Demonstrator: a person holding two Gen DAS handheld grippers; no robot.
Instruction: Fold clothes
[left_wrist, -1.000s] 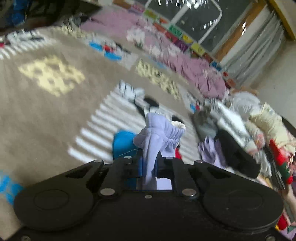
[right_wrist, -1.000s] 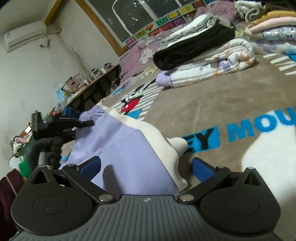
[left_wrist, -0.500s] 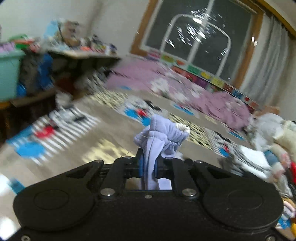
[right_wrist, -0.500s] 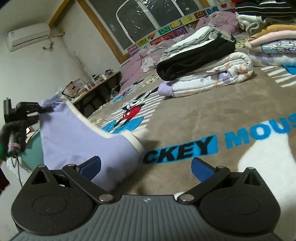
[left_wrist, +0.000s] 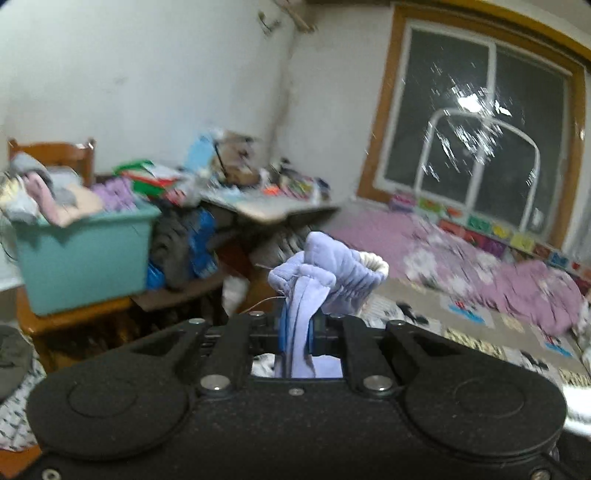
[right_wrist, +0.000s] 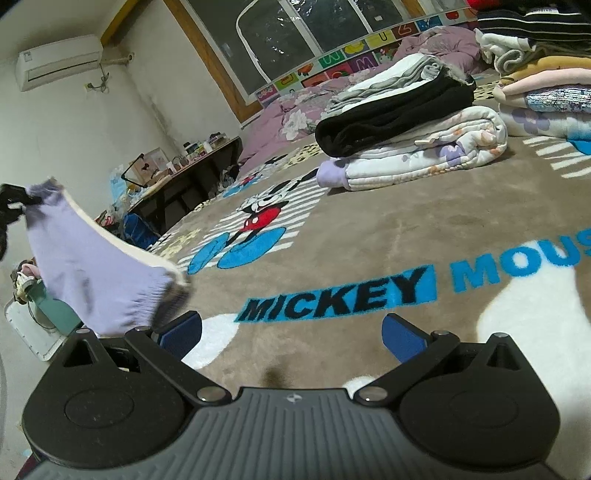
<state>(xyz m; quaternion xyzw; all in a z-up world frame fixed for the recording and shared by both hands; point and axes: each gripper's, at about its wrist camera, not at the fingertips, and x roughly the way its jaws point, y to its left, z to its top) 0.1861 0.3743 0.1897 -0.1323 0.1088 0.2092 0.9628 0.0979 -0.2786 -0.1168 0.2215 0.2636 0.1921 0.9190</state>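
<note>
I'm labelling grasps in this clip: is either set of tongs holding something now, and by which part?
The left tongs are shut on the small lilac knit garment with a cream lining, pinching its gathered elastic edge. The right tongs are open and hold nothing.

soft lilac garment, plush blanket

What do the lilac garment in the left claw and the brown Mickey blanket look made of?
Lilac garment with cream lining: soft knit, probably fleece-lined cotton; its gathered elastic edge puckers and the cloth hangs limp. Brown Mickey blanket: plush synthetic pile, matte, with fuzzy printed lettering. Both are guesses from looks alone.
</note>
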